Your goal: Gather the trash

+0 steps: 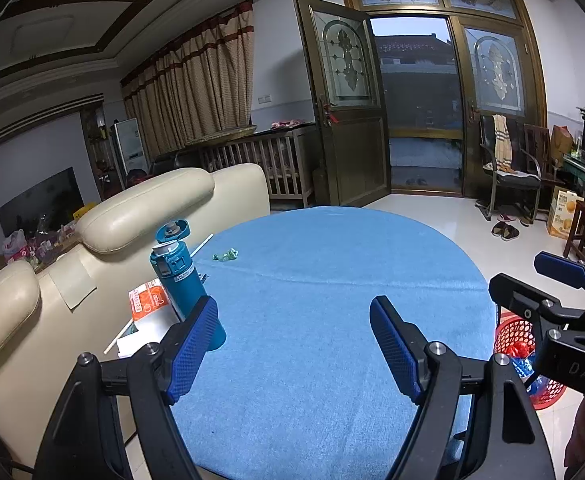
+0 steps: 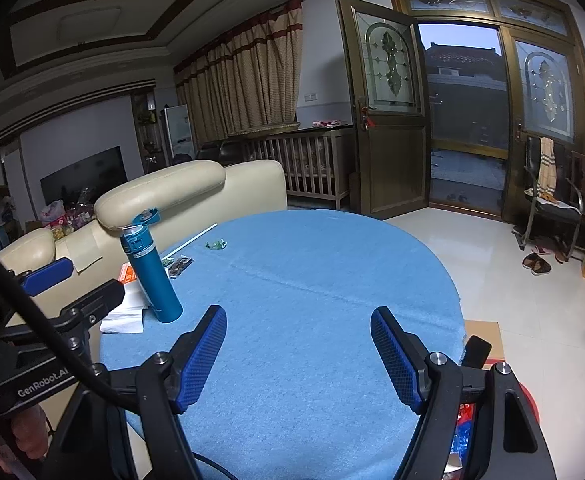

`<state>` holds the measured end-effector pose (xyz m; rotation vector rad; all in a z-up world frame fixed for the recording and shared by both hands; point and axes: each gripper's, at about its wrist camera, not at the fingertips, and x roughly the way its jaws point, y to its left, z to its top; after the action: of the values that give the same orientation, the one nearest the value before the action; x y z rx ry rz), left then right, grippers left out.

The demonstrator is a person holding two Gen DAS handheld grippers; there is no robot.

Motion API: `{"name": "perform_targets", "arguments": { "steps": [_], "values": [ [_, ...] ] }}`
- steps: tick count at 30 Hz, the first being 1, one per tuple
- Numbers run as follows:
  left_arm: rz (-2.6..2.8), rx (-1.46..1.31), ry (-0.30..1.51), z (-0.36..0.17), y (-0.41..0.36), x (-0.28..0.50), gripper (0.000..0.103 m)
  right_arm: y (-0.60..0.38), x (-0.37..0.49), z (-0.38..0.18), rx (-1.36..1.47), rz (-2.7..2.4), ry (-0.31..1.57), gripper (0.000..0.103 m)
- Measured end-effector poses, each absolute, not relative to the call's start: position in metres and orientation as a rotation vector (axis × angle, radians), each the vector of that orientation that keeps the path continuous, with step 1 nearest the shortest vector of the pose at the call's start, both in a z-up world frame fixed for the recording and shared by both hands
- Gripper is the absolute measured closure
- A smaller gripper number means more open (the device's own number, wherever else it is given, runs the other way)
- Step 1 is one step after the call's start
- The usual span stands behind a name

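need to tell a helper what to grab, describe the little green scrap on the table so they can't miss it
On the round blue-covered table, look toward its far left edge, beyond the open teal bottle. The crumpled green wrapper lies alone on the cloth, the only green scrap there.

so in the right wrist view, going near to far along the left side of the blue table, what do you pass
white paper → teal bottle → dark packet → green wrapper
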<state>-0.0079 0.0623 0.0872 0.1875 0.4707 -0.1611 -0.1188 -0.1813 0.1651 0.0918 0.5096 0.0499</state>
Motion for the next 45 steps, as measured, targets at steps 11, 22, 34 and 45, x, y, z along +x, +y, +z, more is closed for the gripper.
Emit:
{"name": "perform_targets", "arguments": {
  "steps": [11,22,34,45],
  "values": [
    [-0.156,0.198,0.49,0.0838,0.0599,-0.007,0.024,-0.186,-0.1179,0.1624,0.098,0.044,0.518,0.025],
    [-0.159,0.201,0.499,0.0839,0.0579,-0.0083,0.024,-0.1875,-0.1184,0.162,0.106,0.041,0.517,0.025],
    [-0.156,0.196,0.51,0.0845,0.0582,-0.0077,0.024,-0.1874,-0.118,0.162,0.101,0.044,0.523,0.025],
    [-0.154,0.195,0.52,0.0817,0.0588,-0.0064,0.024,-0.1845,-0.1174,0.1613,0.097,0.045,0.526,0.025]
  ]
}}
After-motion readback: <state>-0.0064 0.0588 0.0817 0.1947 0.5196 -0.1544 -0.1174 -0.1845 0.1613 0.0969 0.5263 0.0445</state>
